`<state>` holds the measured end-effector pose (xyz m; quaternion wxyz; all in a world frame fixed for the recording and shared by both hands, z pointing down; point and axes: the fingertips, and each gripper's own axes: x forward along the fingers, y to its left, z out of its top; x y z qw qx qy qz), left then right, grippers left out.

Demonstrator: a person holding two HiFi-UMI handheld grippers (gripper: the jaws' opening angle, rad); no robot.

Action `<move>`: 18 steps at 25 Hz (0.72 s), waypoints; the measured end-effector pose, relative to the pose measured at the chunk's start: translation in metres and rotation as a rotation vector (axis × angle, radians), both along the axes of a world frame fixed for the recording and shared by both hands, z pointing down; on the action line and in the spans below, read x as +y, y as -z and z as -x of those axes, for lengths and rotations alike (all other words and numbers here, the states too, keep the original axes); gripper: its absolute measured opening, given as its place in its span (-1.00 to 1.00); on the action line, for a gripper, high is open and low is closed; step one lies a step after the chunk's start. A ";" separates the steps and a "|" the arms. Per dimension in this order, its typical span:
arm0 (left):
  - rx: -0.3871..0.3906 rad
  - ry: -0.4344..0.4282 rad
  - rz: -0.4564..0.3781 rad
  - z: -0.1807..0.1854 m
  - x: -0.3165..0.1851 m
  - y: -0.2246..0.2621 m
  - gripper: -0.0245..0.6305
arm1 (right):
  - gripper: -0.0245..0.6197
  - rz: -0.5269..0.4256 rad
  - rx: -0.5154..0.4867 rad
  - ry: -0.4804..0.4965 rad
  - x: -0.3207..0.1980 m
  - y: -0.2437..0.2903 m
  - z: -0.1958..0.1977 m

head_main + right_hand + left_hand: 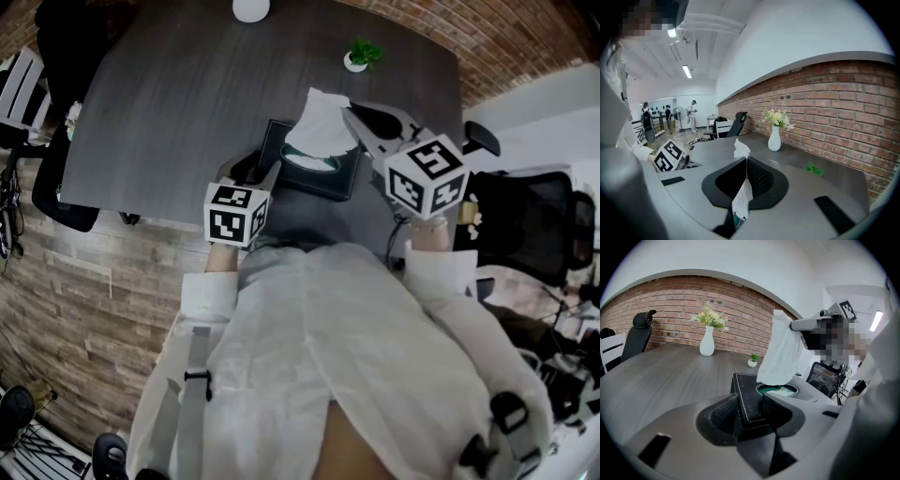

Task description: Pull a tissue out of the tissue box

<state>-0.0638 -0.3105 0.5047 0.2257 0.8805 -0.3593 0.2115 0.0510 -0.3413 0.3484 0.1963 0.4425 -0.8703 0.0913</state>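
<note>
A black tissue box with a green-rimmed oval opening stands near the table's front edge. My left gripper is shut on the box's near corner, one pad on each side of it. A white tissue rises from the opening and hangs stretched, its lower end still at the opening. My right gripper is above the box, shut on the tissue's top. In the right gripper view the tissue runs between the shut jaws, its tip poking out past them.
The dark wood-grain table carries a white vase with flowers and a small potted plant at the far side. Black office chairs stand at the right and left. A brick wall runs behind the table.
</note>
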 end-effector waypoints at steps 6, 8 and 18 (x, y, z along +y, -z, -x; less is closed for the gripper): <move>-0.003 -0.001 0.001 0.000 0.002 0.000 -0.46 | -0.90 -0.001 -0.021 -0.003 0.005 0.003 -0.001; -0.001 0.003 0.005 0.001 0.002 0.000 -0.46 | -0.90 0.005 -0.021 -0.003 0.006 0.001 -0.001; -0.044 -0.042 0.009 0.003 -0.003 0.006 -0.46 | -0.90 0.013 -0.053 -0.034 0.007 0.002 -0.006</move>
